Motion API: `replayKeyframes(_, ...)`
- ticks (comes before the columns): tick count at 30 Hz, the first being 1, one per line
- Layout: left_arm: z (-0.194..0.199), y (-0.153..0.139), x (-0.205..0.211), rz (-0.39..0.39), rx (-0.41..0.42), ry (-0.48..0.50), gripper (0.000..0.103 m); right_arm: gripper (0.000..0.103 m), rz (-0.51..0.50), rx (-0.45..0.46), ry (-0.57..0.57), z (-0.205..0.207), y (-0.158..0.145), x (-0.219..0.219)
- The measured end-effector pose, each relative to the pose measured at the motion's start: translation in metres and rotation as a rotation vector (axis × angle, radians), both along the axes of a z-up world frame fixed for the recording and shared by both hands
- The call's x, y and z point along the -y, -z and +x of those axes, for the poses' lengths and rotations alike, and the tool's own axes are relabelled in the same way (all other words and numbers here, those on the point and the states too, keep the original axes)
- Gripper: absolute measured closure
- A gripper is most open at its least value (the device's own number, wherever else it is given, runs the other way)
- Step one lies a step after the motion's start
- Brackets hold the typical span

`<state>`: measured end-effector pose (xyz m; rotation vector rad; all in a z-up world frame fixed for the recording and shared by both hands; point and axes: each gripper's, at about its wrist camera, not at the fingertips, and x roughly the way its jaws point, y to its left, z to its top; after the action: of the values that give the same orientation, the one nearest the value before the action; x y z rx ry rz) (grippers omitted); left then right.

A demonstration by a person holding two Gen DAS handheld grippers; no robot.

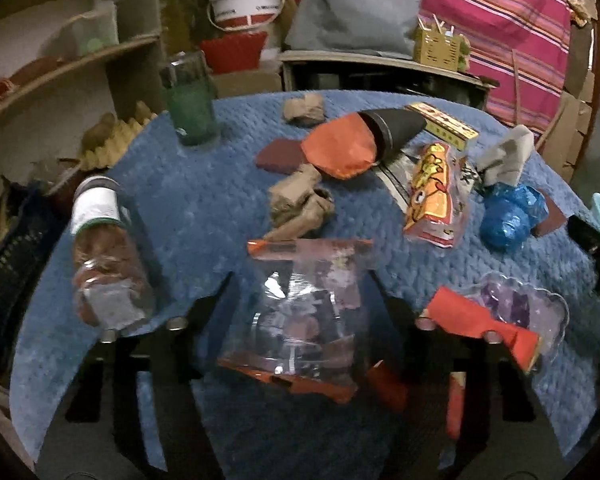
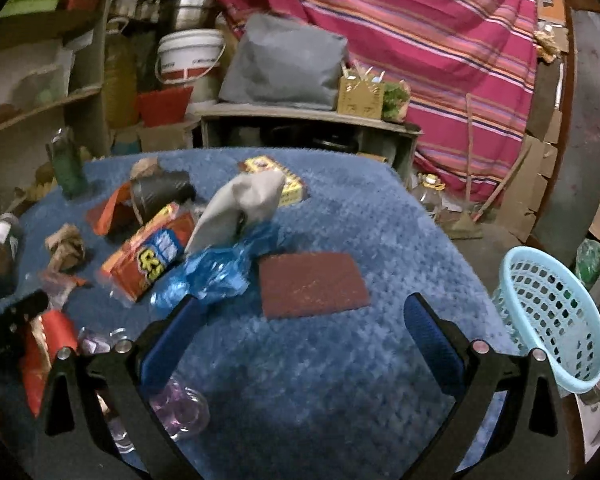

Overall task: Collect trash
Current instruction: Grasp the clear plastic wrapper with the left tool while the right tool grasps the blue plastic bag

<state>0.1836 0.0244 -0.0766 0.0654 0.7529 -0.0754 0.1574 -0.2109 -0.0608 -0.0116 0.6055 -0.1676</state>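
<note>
Blue cloth bore a clear wrapper lengthwise near-to-far, clenched by the left gripper; right gripper gaped empty.

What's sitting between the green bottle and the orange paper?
In the left wrist view, a crumpled brown paper ball lies on the blue cloth between the green bottle and the orange paper.

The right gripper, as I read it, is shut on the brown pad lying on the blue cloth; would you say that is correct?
Not quite: the right gripper is open, not shut on anything. The right wrist view shows its blue fingers spread wide, with the brown pad lying untouched on the blue cloth just beyond them.
</note>
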Motion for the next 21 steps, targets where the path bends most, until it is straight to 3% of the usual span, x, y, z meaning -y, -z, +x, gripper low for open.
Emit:
replayKeyframes(6, 0.001, -0.003, 0.003, 0.033, 0.018, 0.008, 0.078, 0.004, -0.008, -0.017, -0.058, 0.009, -0.001, -0.013)
replayKeyframes(16, -0.003, -0.037, -0.015, 0.029, 0.098, -0.058, 0.08, 0.005, -0.018, -0.08, -0.126, 0.041, 0.003, -0.033)
replayKeyframes(18, -0.003, -0.041, -0.016, 0.035, 0.108, -0.065, 0.08, 0.012, -0.019, -0.119, -0.137, 0.047, 0.01, -0.035)
replayKeyframes(20, -0.003, -0.043, -0.017, 0.05, 0.116, -0.072, 0.08, 0.031, 0.006, -0.15, -0.163, 0.052, 0.015, -0.036)
replayKeyframes(21, -0.002, -0.044, -0.018, 0.055, 0.116, -0.076, 0.08, 0.035, 0.019, -0.16, -0.175, 0.053, 0.017, -0.036)
